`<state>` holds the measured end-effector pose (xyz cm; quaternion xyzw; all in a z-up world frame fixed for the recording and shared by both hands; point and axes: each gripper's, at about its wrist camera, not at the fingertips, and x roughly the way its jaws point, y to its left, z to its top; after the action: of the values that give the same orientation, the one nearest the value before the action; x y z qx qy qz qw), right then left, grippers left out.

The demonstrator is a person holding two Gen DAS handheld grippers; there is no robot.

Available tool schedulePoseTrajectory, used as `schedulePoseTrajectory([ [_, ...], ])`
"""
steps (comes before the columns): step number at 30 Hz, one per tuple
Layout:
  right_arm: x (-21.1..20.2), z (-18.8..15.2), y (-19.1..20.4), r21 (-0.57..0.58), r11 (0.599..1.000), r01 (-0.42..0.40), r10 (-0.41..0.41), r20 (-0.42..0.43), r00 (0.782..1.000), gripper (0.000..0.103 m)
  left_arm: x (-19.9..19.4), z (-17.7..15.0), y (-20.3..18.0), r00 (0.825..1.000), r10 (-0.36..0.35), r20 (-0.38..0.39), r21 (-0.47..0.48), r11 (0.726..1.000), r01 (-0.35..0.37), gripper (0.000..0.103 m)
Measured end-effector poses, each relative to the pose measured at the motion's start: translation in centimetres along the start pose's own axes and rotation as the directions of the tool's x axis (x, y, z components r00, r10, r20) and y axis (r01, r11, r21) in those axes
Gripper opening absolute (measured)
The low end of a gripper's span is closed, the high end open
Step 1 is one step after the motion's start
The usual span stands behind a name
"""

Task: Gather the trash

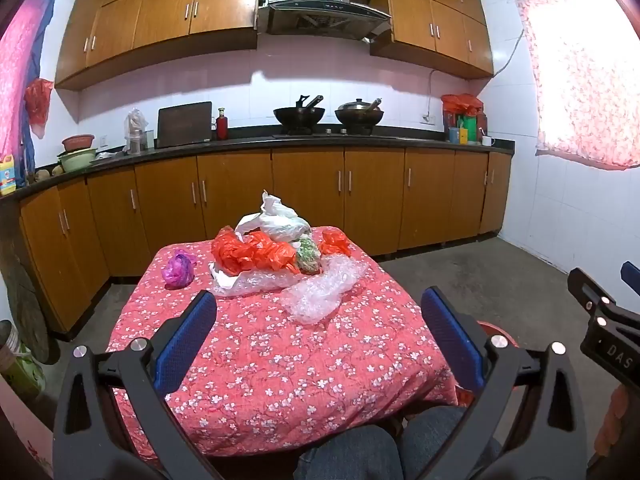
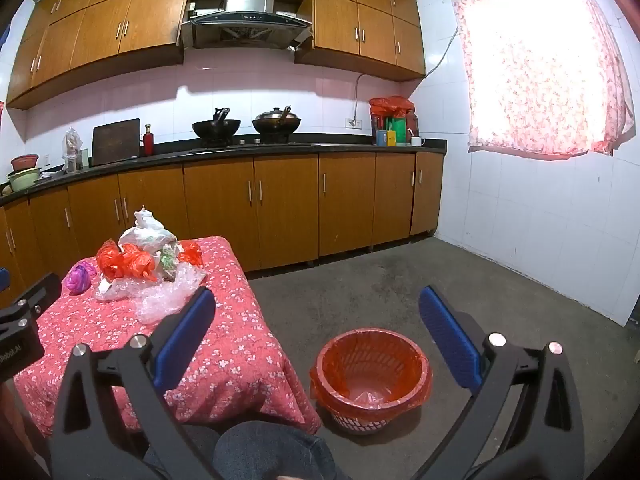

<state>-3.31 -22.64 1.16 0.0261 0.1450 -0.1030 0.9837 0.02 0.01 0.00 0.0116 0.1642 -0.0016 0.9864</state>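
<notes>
A heap of trash lies at the far side of a low table with a red flowered cloth [image 1: 280,360]: orange plastic bags [image 1: 252,254], a white bag [image 1: 276,220], a green speckled packet [image 1: 309,254], clear bubble wrap [image 1: 320,288] and a purple bag [image 1: 179,270] apart to the left. My left gripper [image 1: 318,336] hangs open over the table's near half, short of the heap, nothing between its fingers. My right gripper [image 2: 318,338] is open above the floor, right of the table [image 2: 224,360], over a red basket [image 2: 370,380] lined with an orange bag. The heap [image 2: 136,264] shows at its left.
Wooden cabinets [image 2: 280,208] and a dark counter with two woks [image 2: 248,124] run along the back wall. Grey floor [image 2: 400,288] stretches right of the table to a white tiled wall. A person's knees in jeans [image 1: 380,440] are under the table's near edge.
</notes>
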Motion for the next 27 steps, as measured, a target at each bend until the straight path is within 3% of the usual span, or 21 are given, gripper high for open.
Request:
schedulePoseTrajectory([
  [27,-0.18,-0.03,-0.18,-0.001,1.000,0.001,-0.001,-0.004,1.000,0.099,-0.01,0.00,-0.01,1.000,-0.002,-0.001,-0.002,1.000,0.002,0.101],
])
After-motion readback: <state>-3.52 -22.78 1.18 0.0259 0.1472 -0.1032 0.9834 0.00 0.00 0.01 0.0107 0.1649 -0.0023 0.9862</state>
